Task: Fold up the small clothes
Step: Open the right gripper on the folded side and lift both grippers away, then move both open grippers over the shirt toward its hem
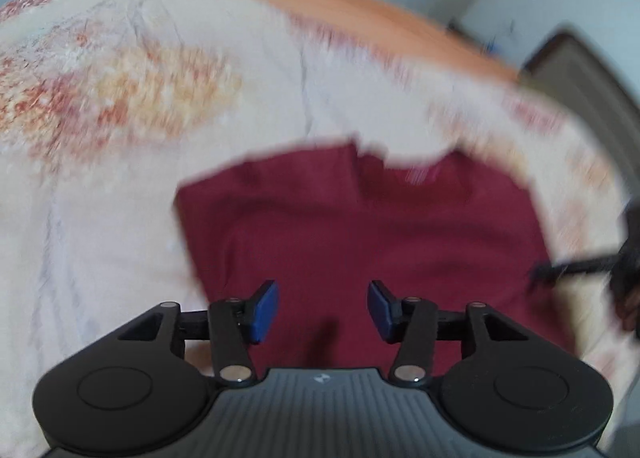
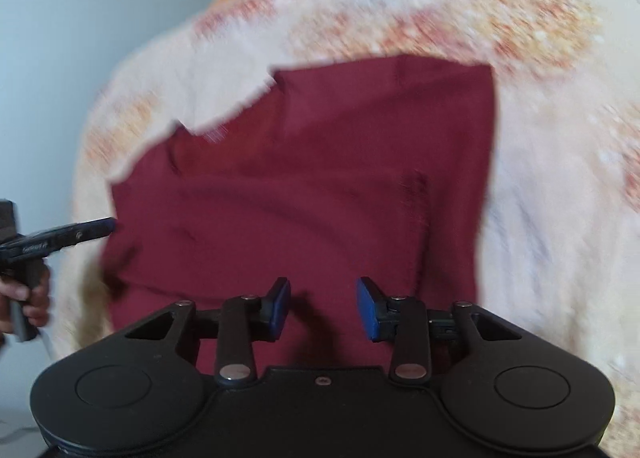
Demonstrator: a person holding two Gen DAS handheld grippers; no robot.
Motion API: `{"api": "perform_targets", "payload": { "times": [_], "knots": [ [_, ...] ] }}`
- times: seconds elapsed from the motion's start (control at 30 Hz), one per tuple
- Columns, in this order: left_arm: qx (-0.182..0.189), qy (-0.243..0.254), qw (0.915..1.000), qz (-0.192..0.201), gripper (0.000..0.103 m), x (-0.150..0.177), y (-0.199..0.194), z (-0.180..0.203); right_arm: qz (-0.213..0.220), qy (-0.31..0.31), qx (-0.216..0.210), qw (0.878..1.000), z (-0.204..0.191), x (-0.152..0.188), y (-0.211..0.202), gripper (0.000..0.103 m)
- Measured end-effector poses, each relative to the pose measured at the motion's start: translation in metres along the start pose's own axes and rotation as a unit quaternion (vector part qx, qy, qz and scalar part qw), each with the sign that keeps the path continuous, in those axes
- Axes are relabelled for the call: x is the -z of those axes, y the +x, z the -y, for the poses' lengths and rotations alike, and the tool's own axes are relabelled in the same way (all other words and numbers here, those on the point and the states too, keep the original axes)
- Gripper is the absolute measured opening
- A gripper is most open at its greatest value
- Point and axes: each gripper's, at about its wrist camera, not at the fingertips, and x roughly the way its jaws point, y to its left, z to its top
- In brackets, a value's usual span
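The shirt (image 1: pixel 360 230), dark red, lies spread flat on a pale flowered cover (image 1: pixel 120 98), straight ahead of and beneath both tools. The surface under the cover may be a bed or a table; the blurred pictures do not settle it.

The left tool (image 1: pixel 323 308) is released: its blue pads (image 1: pixel 264 310) stand apart with bare cloth showing between them, nothing gripped. The right tool (image 2: pixel 323 308) is likewise released, pads parted a little less widely, over the near part of the shirt and holding nothing. In the right wrist view the left tool shows at the left edge, just beside the shirt's side edge.

The shirt looks light, thin and limp, so it should drape and crease wherever lifted and will not hold a shape alone. It seems neither slippery nor fragile. Good holds would be a pinch at a hem corner or along a side edge, one tool to each corner, keeping the layers together.
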Motion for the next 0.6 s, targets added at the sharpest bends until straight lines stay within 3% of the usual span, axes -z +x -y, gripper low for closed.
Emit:
{"api": "perform_targets", "payload": {
  "times": [0.03, 0.07, 0.1, 0.13, 0.17, 0.2, 0.37, 0.43, 0.6],
  "knots": [
    [-0.023, 0.014, 0.9996, -0.012, 0.053, 0.011, 0.001, 0.003, 0.004, 0.003, -0.001, 1.000, 0.002, 0.002, -0.004, 0.036],
    [-0.021, 0.016, 0.9996, -0.009, 0.054, 0.019, -0.003, 0.006, 0.012, 0.007, -0.004, 1.000, 0.002, 0.004, -0.009, 0.038],
    [-0.005, 0.004, 1.0000, -0.003, 0.057, 0.027, -0.009, 0.007, 0.021, 0.009, -0.007, 1.000, 0.002, 0.007, -0.016, 0.045],
    [0.015, -0.015, 0.9998, 0.002, 0.067, 0.035, -0.015, 0.007, 0.030, 0.007, -0.010, 0.999, 0.001, 0.012, -0.020, 0.056],
    [0.030, -0.033, 0.9990, 0.007, 0.075, 0.043, -0.020, 0.009, 0.035, 0.004, -0.014, 0.999, -0.001, 0.017, -0.023, 0.060],
    [0.040, -0.045, 0.9981, 0.010, 0.076, 0.052, -0.024, 0.012, 0.036, -0.001, -0.016, 0.999, -0.004, 0.021, -0.025, 0.064],
    [0.043, -0.064, 0.9970, -0.005, 0.084, 0.090, -0.032, 0.037, 0.033, -0.029, -0.009, 0.999, -0.028, 0.046, -0.028, 0.073],
    [0.041, -0.071, 0.9966, -0.009, 0.088, 0.106, -0.039, 0.043, 0.037, -0.022, -0.016, 0.999, -0.034, 0.058, -0.031, 0.082],
    [0.026, -0.094, 0.9948, -0.029, 0.089, 0.139, -0.056, 0.051, 0.034, 0.007, -0.021, 0.999, -0.044, 0.094, -0.043, 0.082]
  ]
}}
